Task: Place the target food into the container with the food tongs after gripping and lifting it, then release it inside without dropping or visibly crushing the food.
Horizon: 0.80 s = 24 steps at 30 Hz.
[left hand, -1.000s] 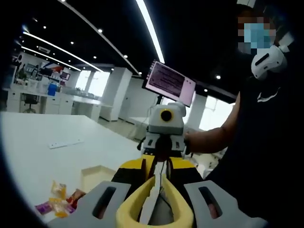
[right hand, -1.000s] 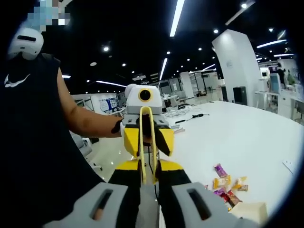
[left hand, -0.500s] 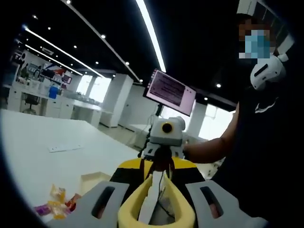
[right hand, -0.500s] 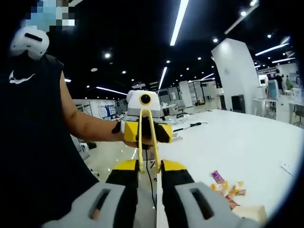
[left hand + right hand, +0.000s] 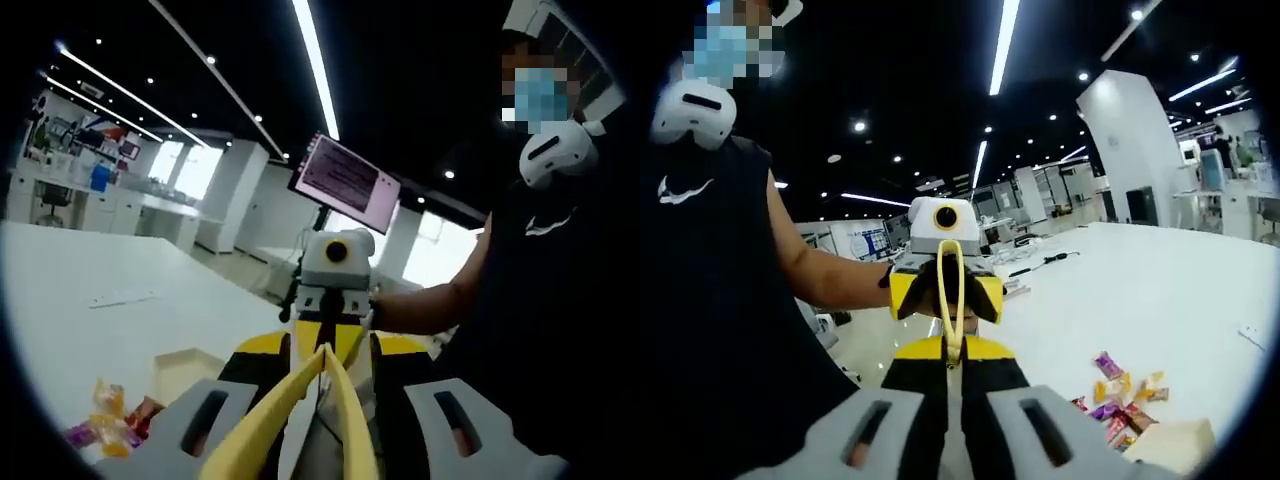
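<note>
Yellow food tongs are stretched between my two grippers, which face each other above the table edge. My right gripper is shut on the tongs' end nearest it. In the left gripper view the two arms of the tongs meet in a point toward the right gripper. My left gripper stands open, with its yellow-tipped jaws spread on either side of the tongs' rounded end. Wrapped snacks lie in a small pile on the white table. Beside them is a beige container.
A person in a dark sleeveless top stands close behind both grippers and holds them. The white table runs far out past the snacks. A lit monitor stands beyond the table edge. A white strip lies on the table.
My right gripper's jaws have come together on the tongs. In the left gripper view the tongs have gone from a wide U to a narrow pointed shape. Both cameras shifted slightly.
</note>
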Motion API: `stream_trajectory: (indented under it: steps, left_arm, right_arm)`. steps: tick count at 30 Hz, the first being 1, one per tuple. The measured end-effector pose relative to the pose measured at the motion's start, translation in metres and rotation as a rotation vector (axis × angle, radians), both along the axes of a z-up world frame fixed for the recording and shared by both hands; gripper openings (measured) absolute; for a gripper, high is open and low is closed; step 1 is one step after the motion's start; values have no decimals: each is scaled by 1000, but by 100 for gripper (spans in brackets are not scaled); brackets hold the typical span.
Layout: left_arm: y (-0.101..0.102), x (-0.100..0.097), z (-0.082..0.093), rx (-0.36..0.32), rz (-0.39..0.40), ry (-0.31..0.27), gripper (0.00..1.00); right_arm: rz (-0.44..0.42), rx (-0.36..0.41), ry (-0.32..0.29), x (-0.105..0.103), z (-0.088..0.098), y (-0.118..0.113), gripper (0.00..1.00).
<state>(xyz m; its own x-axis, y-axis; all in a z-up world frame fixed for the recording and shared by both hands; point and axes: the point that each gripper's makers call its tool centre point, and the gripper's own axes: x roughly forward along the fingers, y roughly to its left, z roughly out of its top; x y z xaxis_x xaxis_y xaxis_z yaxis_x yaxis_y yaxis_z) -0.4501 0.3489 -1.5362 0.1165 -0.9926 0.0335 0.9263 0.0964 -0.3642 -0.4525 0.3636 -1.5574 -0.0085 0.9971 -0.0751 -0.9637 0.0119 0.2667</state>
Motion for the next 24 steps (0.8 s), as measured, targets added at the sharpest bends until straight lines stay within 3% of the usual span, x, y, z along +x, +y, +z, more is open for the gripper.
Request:
stream_trajectory:
  steps: [4,10,17,24]
  left_arm:
    - [0,1,1,-3,-2,10,22]
    - [0,0,2,7,2,-25,14]
    - [2,-3,-2,34,-8,-39,14]
    - [-1,-3,8,2,8,-38,14]
  right_arm:
    - [12,-11,-2,-2,1,1,1]
    - [26,5,18,-5,6,0,2]
    - [26,13,18,-6,9,-1,1]
    - [22,35,21,-4,16,-3,1]
